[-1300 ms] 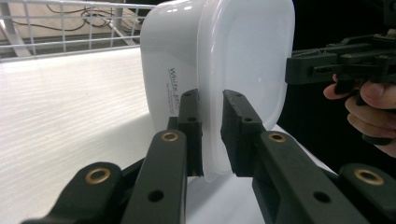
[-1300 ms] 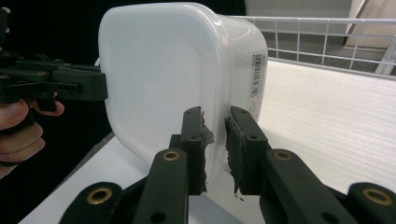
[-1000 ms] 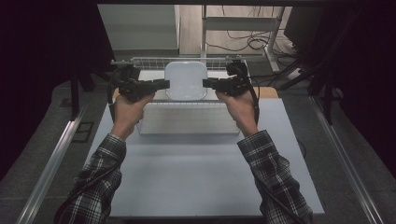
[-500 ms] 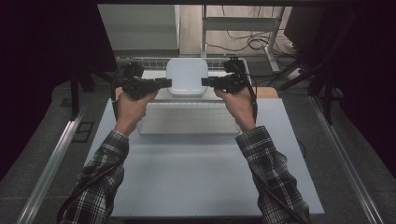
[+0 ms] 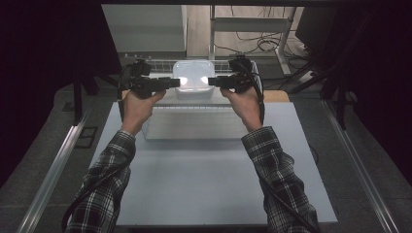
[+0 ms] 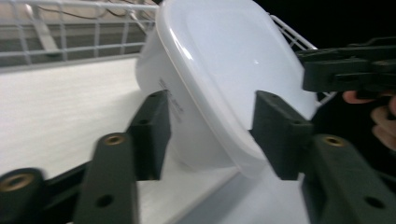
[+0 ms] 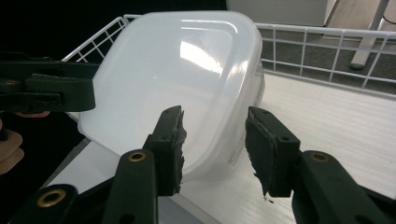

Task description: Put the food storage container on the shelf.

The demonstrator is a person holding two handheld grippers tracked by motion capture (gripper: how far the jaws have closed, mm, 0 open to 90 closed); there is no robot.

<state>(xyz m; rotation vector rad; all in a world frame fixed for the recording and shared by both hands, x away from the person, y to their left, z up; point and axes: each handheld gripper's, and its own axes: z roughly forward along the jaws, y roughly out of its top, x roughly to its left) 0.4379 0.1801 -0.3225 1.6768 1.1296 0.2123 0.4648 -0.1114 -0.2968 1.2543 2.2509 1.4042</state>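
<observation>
In the high view a white lidded container sits in the upper middle of the frame, inside a white wire basket at the far edge of the desk. The left tool comes at it from the left and the right tool from the right, so the container lies between the two, each tool's tips at one of its sides. In the left gripper view the container rises through the centre and upper right, its lidded rim passing between the two black jaws, which have just been opening and stand apart from it as far as the blurred view lets me judge. In the right gripper view the container fills the upper centre, its near corner in the gap; these jaws too have just been opening, with space visible beside each pad.
</observation>
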